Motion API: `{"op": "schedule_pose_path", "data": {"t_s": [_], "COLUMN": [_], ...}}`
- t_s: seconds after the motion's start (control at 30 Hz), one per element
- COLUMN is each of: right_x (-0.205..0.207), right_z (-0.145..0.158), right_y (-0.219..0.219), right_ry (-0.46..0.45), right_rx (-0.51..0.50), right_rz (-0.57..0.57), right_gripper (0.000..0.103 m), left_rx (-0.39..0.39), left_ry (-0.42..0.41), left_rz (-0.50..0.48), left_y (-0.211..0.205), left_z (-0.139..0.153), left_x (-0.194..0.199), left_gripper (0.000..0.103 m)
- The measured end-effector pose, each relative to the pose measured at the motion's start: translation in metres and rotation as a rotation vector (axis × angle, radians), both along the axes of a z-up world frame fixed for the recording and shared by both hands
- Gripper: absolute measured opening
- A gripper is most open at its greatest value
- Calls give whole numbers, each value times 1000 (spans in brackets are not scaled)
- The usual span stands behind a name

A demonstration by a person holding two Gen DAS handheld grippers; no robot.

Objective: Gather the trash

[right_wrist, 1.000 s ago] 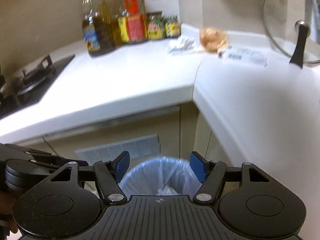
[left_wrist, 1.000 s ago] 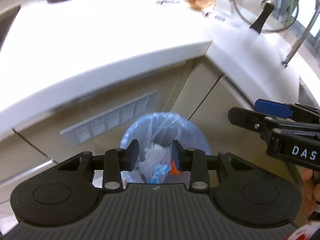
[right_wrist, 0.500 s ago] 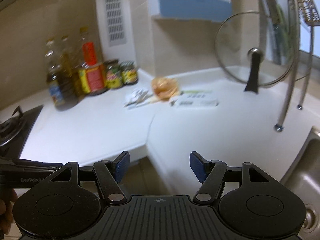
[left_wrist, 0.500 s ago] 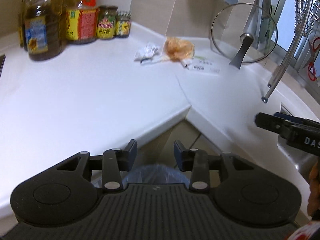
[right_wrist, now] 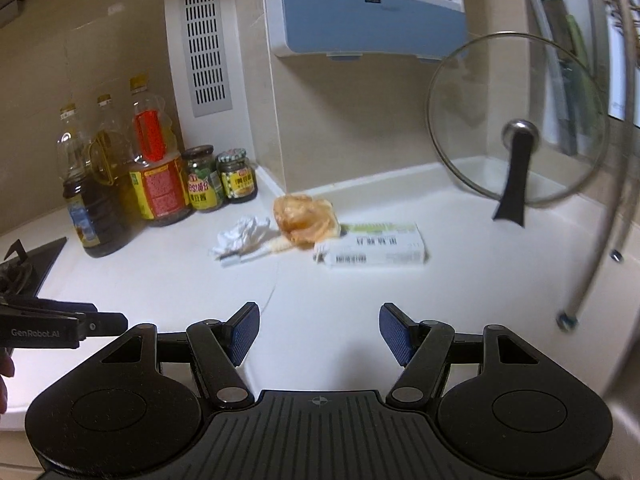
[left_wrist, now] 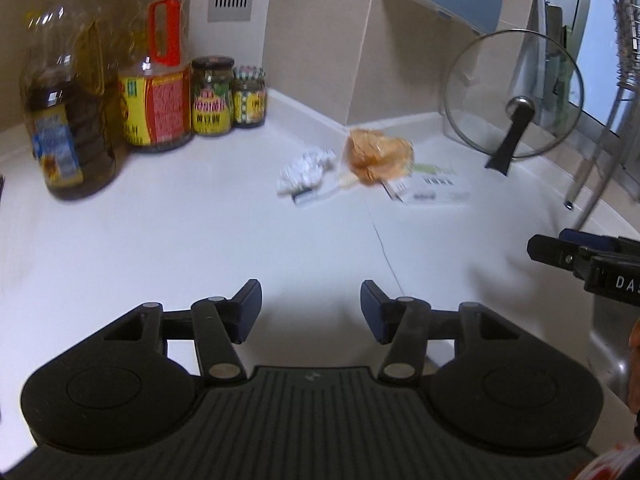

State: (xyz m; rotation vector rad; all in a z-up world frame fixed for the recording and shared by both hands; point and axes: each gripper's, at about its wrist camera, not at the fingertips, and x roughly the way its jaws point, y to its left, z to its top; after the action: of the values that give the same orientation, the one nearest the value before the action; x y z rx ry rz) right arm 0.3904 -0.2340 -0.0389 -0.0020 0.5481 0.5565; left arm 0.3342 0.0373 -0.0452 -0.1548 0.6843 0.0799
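Trash lies in a loose cluster near the back corner of the white counter (right_wrist: 360, 304): a crumpled tissue (right_wrist: 240, 234), an orange bag (right_wrist: 306, 216) just right of it, a thin white stick-like wrapper (right_wrist: 250, 257) in front of the tissue, possibly a sleeve for chopsticks, and a flat white box (right_wrist: 374, 251) with a barcode, touching the bag's right side. Both grippers hang over the counter's near part, well apart from the trash. The left gripper (left_wrist: 311, 307) has its jaws spread wide with nothing between them, and the right gripper (right_wrist: 319, 331) is likewise spread and empty. Left of the trash, against the wall, stand 3 oil bottles (right_wrist: 156, 168) and 2 jars (right_wrist: 204, 180). A glass lid (right_wrist: 516, 120) leans upright at the right, and a stove (right_wrist: 24, 268) edge shows at far left.
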Motion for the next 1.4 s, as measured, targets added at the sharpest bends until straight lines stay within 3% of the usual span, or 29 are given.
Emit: {"op": "schedule_pose_path", "data": {"t_s": [0.33,0.6,0.93,1.13,1.2,1.23,1.33,1.4], "right_x": [102,166,205,218,218,218,216,215], "right_z": [1,-23,-51,-60,-61,-61,-61,-60], "right_y": [28,59,96,103,101,101,100,99], "right_ry": [-43,-67,-86,-75,-76,-77,-86,-94], "right_rx": [-23,-101,-209,-198,-193,-195,-198,-200], "right_rz": [145,264,390,398,396,391,386,380], "right_gripper": [67,71,72,71,62,50,45,27], "left_rx": [128,152,192,216,222,226,243,247], "left_ry": [0,50,87,105,112,117,128,132], "left_rz": [-44,-78,-139,-172,-181,-185,-187,-189], "left_y": [5,11,12,8,8,8,8,9], "left_z": [7,-12,-30,-38,-40,-41,-45,-46], "left_x": [97,172,215,223,226,227,233,235], "left_gripper": [52,52,50,50,50,50,46,40]}}
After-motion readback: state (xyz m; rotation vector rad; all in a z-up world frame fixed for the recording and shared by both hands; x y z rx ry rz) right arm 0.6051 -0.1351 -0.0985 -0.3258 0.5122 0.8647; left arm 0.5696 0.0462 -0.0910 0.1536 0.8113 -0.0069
